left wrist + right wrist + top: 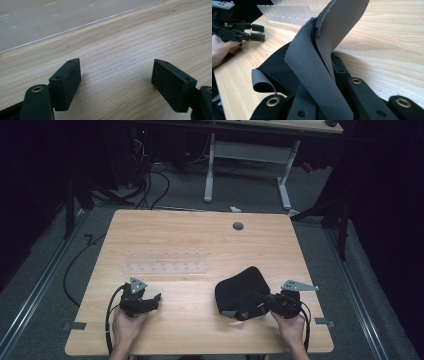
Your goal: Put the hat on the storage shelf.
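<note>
High view shows my right hand-held gripper (261, 301) clamped on the near right edge of a black cloth (239, 290), which lies on the surface (200, 240) right of centre. My left hand-held gripper (156, 299) rests near left, jaws apart around nothing, just near of a clear rack (165, 261).

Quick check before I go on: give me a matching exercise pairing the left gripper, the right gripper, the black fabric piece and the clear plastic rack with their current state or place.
Things:
1. left gripper
2. right gripper
3. black fabric piece
4. clear plastic rack

States or places:
A. lies beyond the left gripper, untouched
B. fingers open over bare wood
C. one edge lifted off the table
D. fingers shut on cloth

Pairs: 1-B, 2-D, 3-C, 4-A
</note>
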